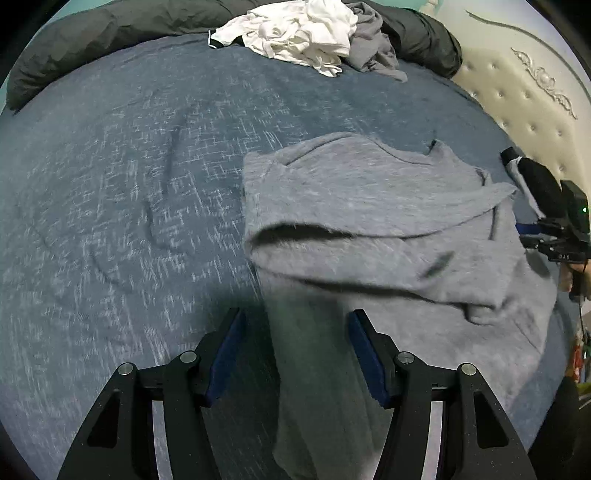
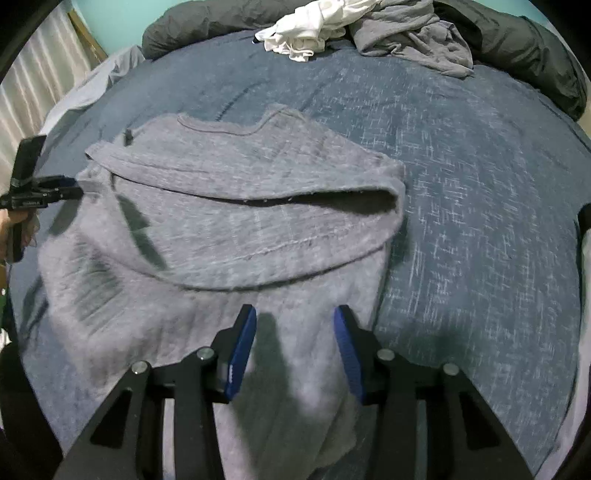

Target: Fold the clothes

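Two grippers hang over a fuzzy grey knit sweater [image 2: 236, 221] spread on a dark blue woven bedspread [image 1: 129, 184]. Left gripper [image 1: 295, 354] has its fingers spread, a sweater sleeve running between them. Right gripper [image 2: 293, 350] is likewise spread above the sweater's lower part. Beyond the fingertips lie crumpled white clothes [image 1: 295, 33].
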A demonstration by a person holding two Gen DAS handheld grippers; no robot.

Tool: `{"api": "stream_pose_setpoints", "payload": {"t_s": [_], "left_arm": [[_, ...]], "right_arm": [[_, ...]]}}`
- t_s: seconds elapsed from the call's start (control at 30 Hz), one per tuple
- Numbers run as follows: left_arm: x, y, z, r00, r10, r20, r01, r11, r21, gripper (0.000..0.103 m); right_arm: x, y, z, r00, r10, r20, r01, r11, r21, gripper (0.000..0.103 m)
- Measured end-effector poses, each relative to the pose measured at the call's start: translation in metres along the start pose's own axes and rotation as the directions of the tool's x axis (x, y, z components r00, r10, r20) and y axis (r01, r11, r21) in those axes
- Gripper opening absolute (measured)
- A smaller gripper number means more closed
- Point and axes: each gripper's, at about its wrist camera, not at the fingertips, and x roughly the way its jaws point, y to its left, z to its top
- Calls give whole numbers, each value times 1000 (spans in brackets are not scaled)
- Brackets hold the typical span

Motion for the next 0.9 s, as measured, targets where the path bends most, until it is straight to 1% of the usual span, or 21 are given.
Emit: {"api": "stream_pose_setpoints", "payload": {"t_s": [0.1, 0.17, 0.37, 0.47, 0.53, 0.6, 0.67, 0.7, 0.77, 0.83, 0.9], "left_arm": [[9, 5, 9, 1000, 18, 5, -18, 1000, 7, 62], [12, 10, 19, 1000, 12, 19, -12, 1000, -9, 62], [20, 25, 51, 998, 9, 68, -4, 997, -74, 62], [24, 23, 59, 997, 5, 77, 3, 995, -98, 62], [24, 18, 59, 997, 0, 82, 9, 994, -105, 62], [24, 16, 57, 996, -6, 88, 15, 995, -98, 62], [23, 15, 54, 996, -12, 92, 20, 996, -85, 62], [24, 14, 54, 996, -9, 94, 16, 997, -78, 62], [22, 11, 55, 995, 7, 104, 0, 998, -62, 62], [22, 10, 55, 995, 11, 103, -6, 999, -52, 59], [22, 9, 55, 995, 14, 95, -9, 999, -44, 47]], "right_arm": [[8, -6, 14, 999, -38, 16, 38, 999, -5, 40], [10, -14, 28, 997, -56, 44, 55, 998, 14, 36], [11, -35, 71, 988, -106, 115, 97, 992, 87, 35], [14, -48, 83, 984, -130, 124, 115, 986, 124, 35], [14, -56, 83, 984, -129, 124, 109, 982, 157, 35], [12, -60, 79, 983, -114, 143, 88, 980, 180, 35], [7, -62, 72, 982, -73, 174, 39, 980, 195, 35], [5, -62, 70, 980, -56, 189, 19, 981, 194, 35], [2, -56, 67, 979, -47, 198, 14, 986, 168, 35], [3, -48, 67, 980, -49, 192, 23, 990, 138, 35], [10, -42, 69, 984, -67, 166, 50, 993, 105, 35]]}}
